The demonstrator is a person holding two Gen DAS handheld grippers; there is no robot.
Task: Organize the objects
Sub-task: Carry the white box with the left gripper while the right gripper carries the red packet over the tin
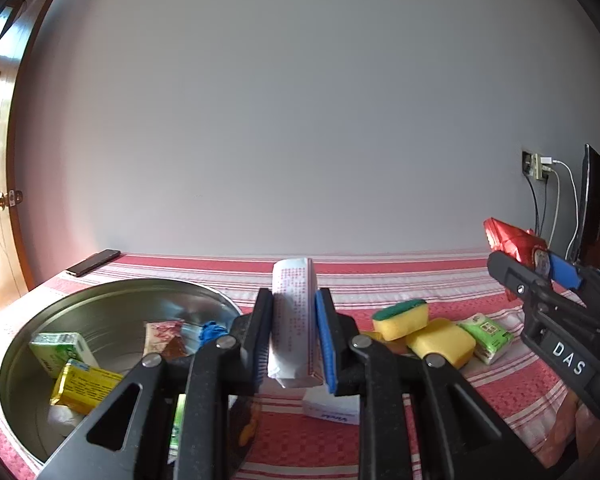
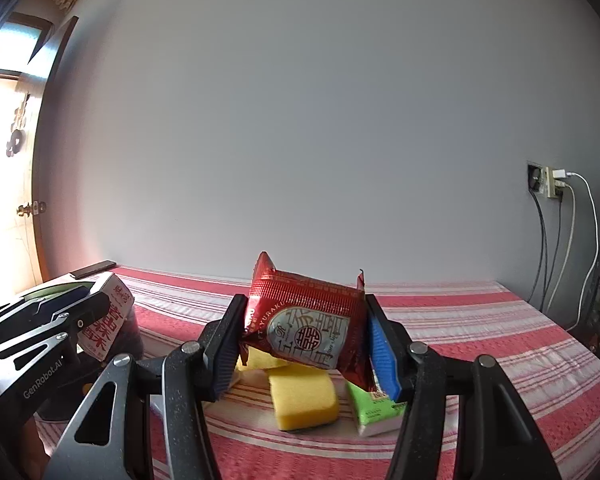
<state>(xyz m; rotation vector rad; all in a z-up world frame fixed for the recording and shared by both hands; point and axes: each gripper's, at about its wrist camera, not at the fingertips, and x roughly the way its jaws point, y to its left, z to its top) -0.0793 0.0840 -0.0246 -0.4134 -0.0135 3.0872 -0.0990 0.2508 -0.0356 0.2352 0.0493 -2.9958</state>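
- Above the red-and-white striped surface, the left gripper is clamped on a narrow white box with red print, held upright just right of a round metal tin at the near left.
- The tin already holds a green carton, a yellow packet and other small packs. The box stands tall in a narrow grip, so a tilt on the way over could let it pivot or snag the tin's rim.
- Further right, the right gripper is closed on a glossy red foil packet, lifted off the surface.
- The foil looks slippery and crumpled, so it could slide out and fall onto the two yellow sponges and the green tissue pack beneath it.
- Both grippers are near each other, so moving to the tin together risks a collision.
- A dark phone lies at the far left edge; a wide swing could knock it.
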